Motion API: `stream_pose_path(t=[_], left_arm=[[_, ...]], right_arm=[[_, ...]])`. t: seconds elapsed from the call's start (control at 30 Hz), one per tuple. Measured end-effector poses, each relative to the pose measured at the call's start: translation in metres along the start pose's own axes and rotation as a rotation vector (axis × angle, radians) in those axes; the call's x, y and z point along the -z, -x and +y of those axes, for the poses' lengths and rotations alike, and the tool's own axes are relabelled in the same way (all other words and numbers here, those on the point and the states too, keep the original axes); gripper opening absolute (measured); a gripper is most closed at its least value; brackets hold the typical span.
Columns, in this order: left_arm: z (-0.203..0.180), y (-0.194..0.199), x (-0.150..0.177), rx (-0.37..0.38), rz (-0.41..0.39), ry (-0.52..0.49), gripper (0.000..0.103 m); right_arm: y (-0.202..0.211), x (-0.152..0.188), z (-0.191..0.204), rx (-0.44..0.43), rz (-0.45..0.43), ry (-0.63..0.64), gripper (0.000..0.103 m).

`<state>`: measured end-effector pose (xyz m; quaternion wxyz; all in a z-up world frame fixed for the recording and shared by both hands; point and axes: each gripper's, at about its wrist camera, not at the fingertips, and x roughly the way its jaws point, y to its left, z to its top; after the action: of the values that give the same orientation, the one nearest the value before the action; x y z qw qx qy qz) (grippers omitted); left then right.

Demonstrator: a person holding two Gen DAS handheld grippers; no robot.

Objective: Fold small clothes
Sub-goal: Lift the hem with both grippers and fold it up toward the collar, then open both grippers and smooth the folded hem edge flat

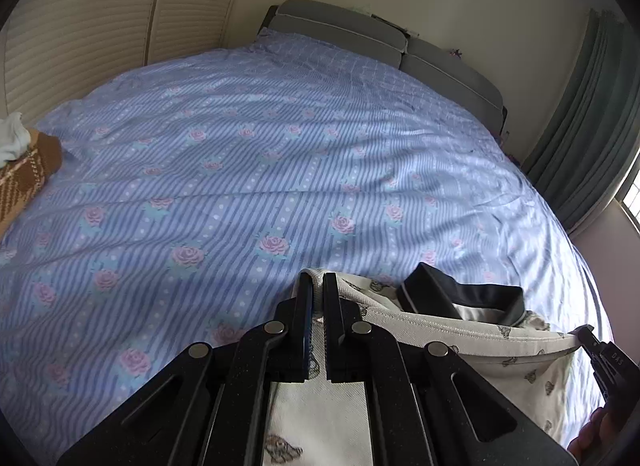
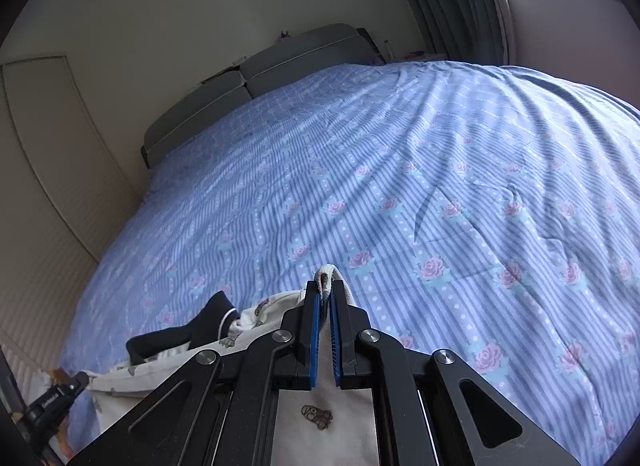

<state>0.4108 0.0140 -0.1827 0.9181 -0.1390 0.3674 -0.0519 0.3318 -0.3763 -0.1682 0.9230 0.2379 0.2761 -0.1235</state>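
A small white shirt [image 1: 472, 330] with little printed figures and a dark navy collar [image 1: 460, 296] hangs stretched between both grippers above the bed. My left gripper [image 1: 318, 286] is shut on one shoulder edge of the shirt. My right gripper [image 2: 325, 294] is shut on the other shoulder edge; the shirt [image 2: 256, 316] and its collar [image 2: 192, 330] sag to its left. Each gripper's tip shows at the edge of the other's view: the right [image 1: 592, 342], the left [image 2: 60, 396]. The shirt's lower part hangs hidden below the grippers.
The bed [image 1: 240, 169] has a blue striped cover with pink roses and a grey headboard [image 1: 384, 39]. A brown-and-cream plaid garment [image 1: 28, 173] with a pale cloth [image 1: 12, 139] on it lies at the bed's left edge. Louvred wardrobe doors [image 1: 80, 33] stand left, green curtains [image 1: 580, 125] right.
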Motion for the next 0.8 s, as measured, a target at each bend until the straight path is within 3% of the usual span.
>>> stream_pose_path(t=[0.2,0.33,0.37,0.4,0.43,0.5,0.53,0.57,0.67,0.8], left_arm=[[-0.002,-0.023,-0.001,-0.016,-0.005,-0.028,0.007],[-0.004,-0.037,-0.001,-0.033,0.032,-0.047,0.007],[-0.003,-0.037,0.000,-0.037,0.034,-0.052,0.008],[-0.004,-0.036,0.001,-0.040,0.037,-0.062,0.015],[-0.005,-0.032,0.003,-0.042,0.036,-0.076,0.025],[-0.009,-0.021,0.007,-0.038,0.020,-0.103,0.039],[-0.011,-0.012,0.010,-0.033,0.008,-0.121,0.042],[-0.015,-0.003,0.013,-0.026,-0.005,-0.138,0.043],[-0.034,0.019,0.025,-0.004,-0.034,-0.205,0.044],[-0.071,0.018,0.041,0.060,0.014,-0.326,0.044]], right_arm=[[-0.025,0.001,-0.002,0.012,0.014,0.009,0.006],[-0.039,0.002,0.000,0.019,0.039,0.030,0.006],[-0.043,0.002,0.000,0.016,0.053,0.036,0.006],[-0.045,0.004,0.000,0.019,0.066,0.045,0.007],[-0.044,0.005,0.002,0.022,0.070,0.055,0.008],[-0.038,0.007,0.005,0.037,0.063,0.085,0.024],[-0.031,0.008,0.008,0.052,0.048,0.101,0.039],[-0.023,0.010,0.010,0.062,0.028,0.116,0.047],[-0.001,0.018,0.027,0.044,-0.006,0.190,0.048],[0.004,0.036,0.065,-0.016,0.026,0.336,0.048]])
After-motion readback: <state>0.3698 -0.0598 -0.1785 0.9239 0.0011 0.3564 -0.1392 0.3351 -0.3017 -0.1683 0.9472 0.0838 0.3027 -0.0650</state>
